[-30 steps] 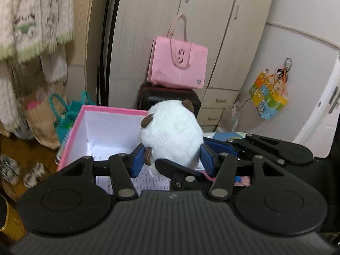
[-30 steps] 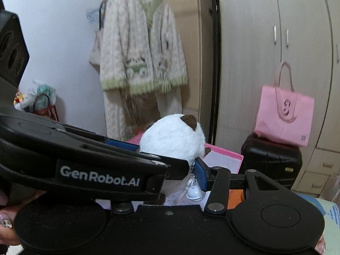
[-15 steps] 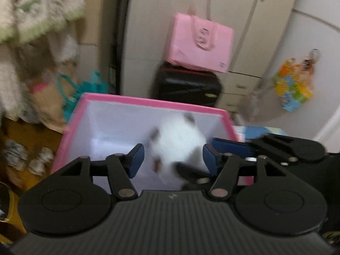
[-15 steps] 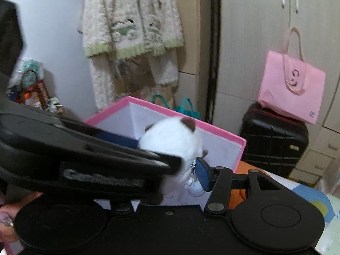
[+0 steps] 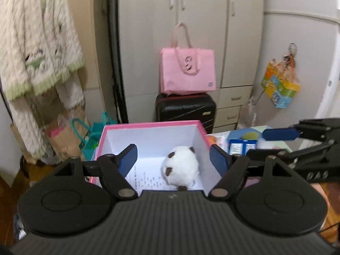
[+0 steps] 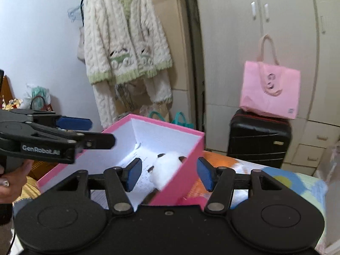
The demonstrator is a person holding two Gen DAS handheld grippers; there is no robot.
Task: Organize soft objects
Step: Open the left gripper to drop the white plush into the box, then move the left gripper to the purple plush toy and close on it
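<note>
A round white plush with brown ears (image 5: 180,167) lies on a printed sheet at the bottom of the pink box (image 5: 148,125), near its right wall. My left gripper (image 5: 173,160) hovers above the box, its jaws opening, blue pads well clear of the plush. In the right wrist view the plush (image 6: 167,165) shows behind the pink box wall (image 6: 187,161). My right gripper (image 6: 169,174) straddles that wall from above, jaws opening, nothing pressed between them. The left gripper's blue pad (image 6: 74,123) shows at the left, held by a hand (image 6: 12,182).
A pink tote bag (image 5: 187,72) sits on a black suitcase (image 5: 186,110) in front of the wardrobe. A knitted cardigan (image 6: 125,42) hangs at the left over paper bags (image 5: 63,136). A colourful cloth (image 6: 286,184) with small packets lies right of the box.
Both grippers let go of the plush, which dropped from between them into the box. Both pulled back and up, and their jaws stand wider apart.
</note>
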